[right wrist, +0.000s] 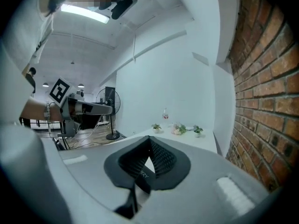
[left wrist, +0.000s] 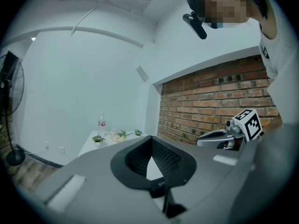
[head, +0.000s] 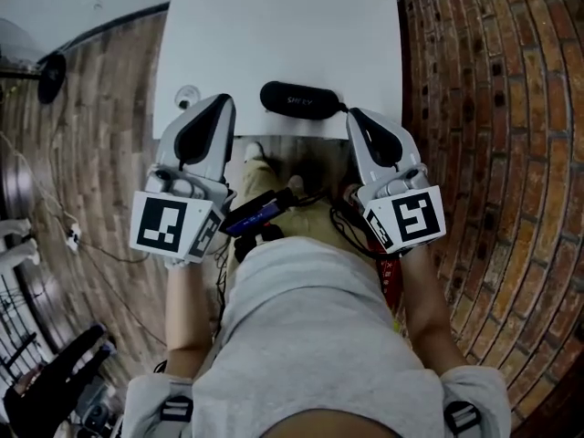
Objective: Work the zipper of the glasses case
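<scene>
The dark case [head: 299,99] is lying flat on the white table [head: 274,26], close to the near edge and about midway between the two tools. Its long side is running left to right, and a thin tail is trailing from its right end.

The left hand-held gripper [head: 222,103] is hovering near the case's left end with bare table showing between them. The right hand-held gripper [head: 356,115] is hovering just beside the tail, and the head view is not showing whether they touch.

Both tools are being held out in front of the person's body, side by side and nearly level, with their tips angling slightly inward toward the case. The marker cubes [head: 173,226] are sitting at the rear, facing up toward the head camera. Bare forearms [head: 424,299] are reaching forward from a grey shirt [head: 310,336].

In each gripper view the jaws are closed, the dark textured pads [left wrist: 166,158] are meeting at the tip, and no part of the case is lying between them. A dark lettered tab [left wrist: 161,183] is showing under the pads in both of those views, and what it belongs to cannot be told.

A brick wall [head: 493,108] is running along the right, wood flooring [head: 100,144] is lying to the left, and a fan [head: 50,76] is standing at the far left.
</scene>
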Demonstrator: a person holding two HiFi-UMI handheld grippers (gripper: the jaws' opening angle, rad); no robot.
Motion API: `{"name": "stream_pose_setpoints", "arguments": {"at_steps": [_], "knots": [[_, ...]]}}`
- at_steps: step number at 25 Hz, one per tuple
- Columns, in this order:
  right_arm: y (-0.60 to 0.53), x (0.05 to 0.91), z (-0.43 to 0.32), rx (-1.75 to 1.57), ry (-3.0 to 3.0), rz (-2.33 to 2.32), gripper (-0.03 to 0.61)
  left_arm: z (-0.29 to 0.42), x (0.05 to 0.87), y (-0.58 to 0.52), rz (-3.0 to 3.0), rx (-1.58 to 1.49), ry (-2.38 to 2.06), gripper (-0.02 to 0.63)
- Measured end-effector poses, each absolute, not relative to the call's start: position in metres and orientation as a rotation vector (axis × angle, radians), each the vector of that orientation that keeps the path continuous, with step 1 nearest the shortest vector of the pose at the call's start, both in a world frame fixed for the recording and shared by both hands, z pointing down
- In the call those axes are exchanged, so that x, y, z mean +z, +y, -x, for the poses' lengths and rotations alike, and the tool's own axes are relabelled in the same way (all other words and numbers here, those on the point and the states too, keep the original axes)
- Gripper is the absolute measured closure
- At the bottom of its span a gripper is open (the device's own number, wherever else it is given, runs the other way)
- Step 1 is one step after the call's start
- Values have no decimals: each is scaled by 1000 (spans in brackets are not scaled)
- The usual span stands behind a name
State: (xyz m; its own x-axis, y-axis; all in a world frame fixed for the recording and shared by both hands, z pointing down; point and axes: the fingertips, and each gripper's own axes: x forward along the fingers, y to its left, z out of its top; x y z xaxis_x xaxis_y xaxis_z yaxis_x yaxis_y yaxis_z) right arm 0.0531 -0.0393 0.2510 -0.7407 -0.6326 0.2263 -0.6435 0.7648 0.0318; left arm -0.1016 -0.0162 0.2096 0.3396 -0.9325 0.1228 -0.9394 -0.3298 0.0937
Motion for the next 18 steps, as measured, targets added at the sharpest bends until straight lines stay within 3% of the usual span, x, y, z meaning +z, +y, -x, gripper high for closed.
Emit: {"name": "stream_pose_setpoints", "arguments": {"at_steps": [18], "knots": [[-41,234,-70,32,-2729,-1025,577,88,214,-10,-2443,109,-1765,600]]}}
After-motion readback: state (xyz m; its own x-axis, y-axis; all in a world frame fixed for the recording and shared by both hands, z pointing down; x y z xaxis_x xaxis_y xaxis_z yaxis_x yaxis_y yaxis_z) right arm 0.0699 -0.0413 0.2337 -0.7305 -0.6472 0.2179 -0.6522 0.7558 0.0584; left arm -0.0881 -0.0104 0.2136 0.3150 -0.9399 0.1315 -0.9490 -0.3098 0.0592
